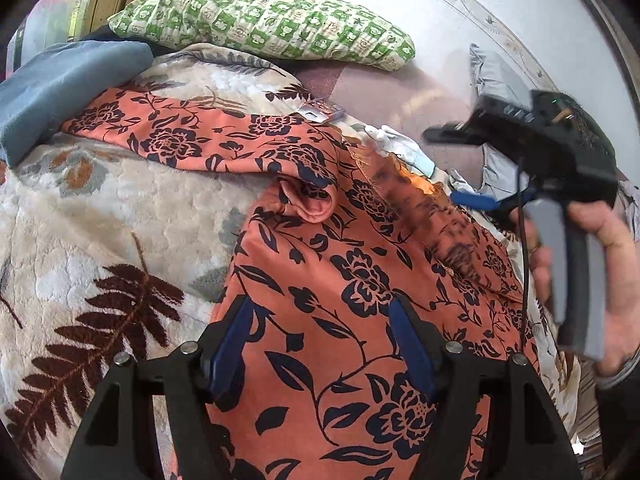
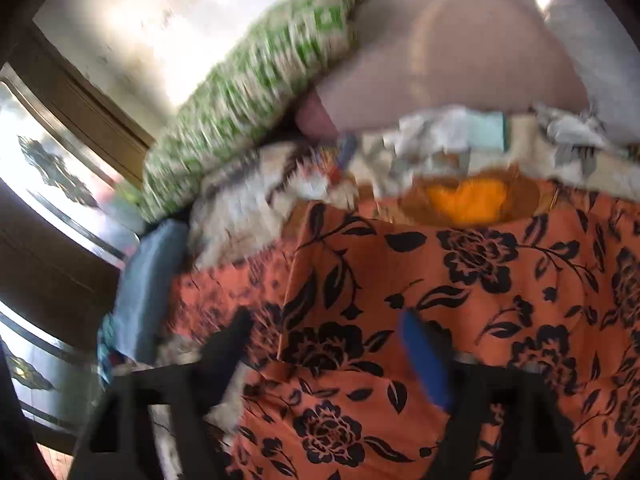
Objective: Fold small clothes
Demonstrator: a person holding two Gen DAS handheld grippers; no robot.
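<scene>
An orange garment with a dark navy flower print (image 1: 340, 260) lies spread on the bed, one sleeve (image 1: 160, 132) stretched to the left. My left gripper (image 1: 320, 320) hovers over its lower part, open, with nothing pinched between the blue pads. A hand holds my right gripper (image 1: 452, 166) at the garment's right edge near the collar. In the blurred right wrist view the right gripper (image 2: 328, 336) stands open above the same garment (image 2: 440, 300), whose yellow inner collar (image 2: 468, 200) shows at the far side.
A green-and-white checked pillow (image 1: 260, 20) lies at the head of the bed. A folded blue cloth (image 1: 60, 88) sits at the left. Under the garment is a cream blanket with brown leaves (image 1: 100, 220). Small white clothes (image 1: 400, 144) and a grey garment (image 1: 496, 80) lie at the right.
</scene>
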